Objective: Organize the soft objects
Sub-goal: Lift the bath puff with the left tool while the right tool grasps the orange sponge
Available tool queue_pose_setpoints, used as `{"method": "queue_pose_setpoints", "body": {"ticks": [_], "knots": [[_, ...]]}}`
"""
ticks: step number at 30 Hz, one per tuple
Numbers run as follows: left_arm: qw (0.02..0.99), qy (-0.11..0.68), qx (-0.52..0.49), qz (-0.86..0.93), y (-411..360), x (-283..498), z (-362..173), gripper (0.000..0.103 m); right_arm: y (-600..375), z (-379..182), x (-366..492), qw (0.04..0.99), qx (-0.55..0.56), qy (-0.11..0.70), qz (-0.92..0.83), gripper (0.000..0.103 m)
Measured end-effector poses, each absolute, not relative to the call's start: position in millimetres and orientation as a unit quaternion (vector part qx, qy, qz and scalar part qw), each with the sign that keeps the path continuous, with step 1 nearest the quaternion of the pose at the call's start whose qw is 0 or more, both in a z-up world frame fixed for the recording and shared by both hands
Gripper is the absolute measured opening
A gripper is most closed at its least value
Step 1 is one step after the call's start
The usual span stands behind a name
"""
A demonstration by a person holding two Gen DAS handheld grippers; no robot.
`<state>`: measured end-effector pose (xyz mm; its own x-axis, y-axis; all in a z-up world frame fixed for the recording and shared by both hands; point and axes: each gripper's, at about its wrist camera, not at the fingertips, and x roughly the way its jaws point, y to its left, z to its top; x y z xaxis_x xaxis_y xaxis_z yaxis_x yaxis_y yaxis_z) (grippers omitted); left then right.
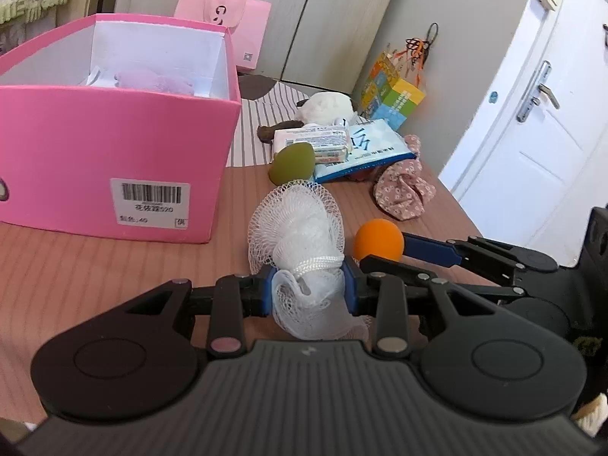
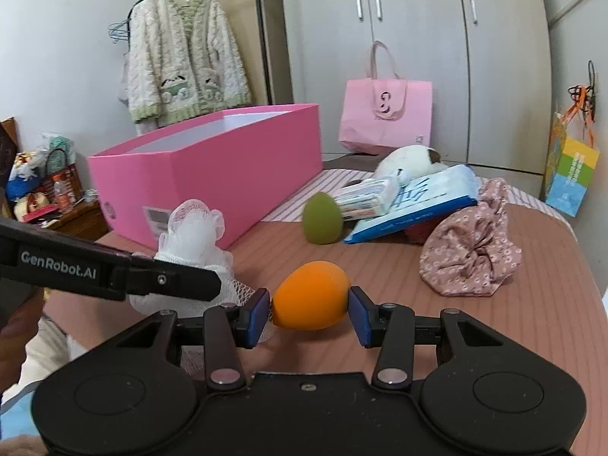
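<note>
A: Nearest, in the left wrist view: left hand-held gripper (image 1: 309, 294), blue pads pinched tight on a white mesh bath pouf (image 1: 300, 235), netting bulging out ahead of the pads and trailing behind them.

B: Right hand-held gripper (image 2: 311, 313), partly closed, blue pads pressing both ends of an orange egg-shaped makeup sponge (image 2: 311, 299). Held clear above the brown ribbed tabletop (image 2: 513, 342), shadow underneath.

A: Seen from the right wrist too: pouf just left of the orange sponge, black arm of the left hand-held gripper crossing in front of it.

B: Further along the tabletop, a green egg-shaped sponge (image 1: 292, 162), upright, touching the corner of a white wrapped packet (image 1: 313, 141). Packet lying on a blue and white flat pouch (image 1: 370, 152), pouch tilted up at one edge.

A: Right of that, a crumpled pink floral fabric cap (image 2: 469, 254), lying on the tabletop, just beside the pouch.

B: To the left, an open pink cardboard box (image 1: 114, 152) with a barcode label, something pale lilac and soft inside, too blurred to identify.

A: Behind the packet, a white plush toy (image 1: 326, 104) on a striped cloth (image 1: 250, 133).

B: Farthest: a pink paper shopping bag (image 2: 385, 116) against grey wardrobe doors, and a cream knitted cardigan (image 2: 186, 49) on a hanger.
</note>
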<state>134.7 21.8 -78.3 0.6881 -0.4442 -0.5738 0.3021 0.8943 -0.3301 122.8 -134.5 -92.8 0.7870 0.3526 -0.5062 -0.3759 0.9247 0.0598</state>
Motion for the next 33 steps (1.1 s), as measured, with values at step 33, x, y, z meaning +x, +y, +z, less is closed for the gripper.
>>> {"method": "queue_pose_setpoints", "body": {"ticks": [33], "knots": [[0.887,0.397,-0.121,-0.204,89,136,-64,0.033,-88,-77,132,0.904,0.004,0.335,0.266,0.035]]}}
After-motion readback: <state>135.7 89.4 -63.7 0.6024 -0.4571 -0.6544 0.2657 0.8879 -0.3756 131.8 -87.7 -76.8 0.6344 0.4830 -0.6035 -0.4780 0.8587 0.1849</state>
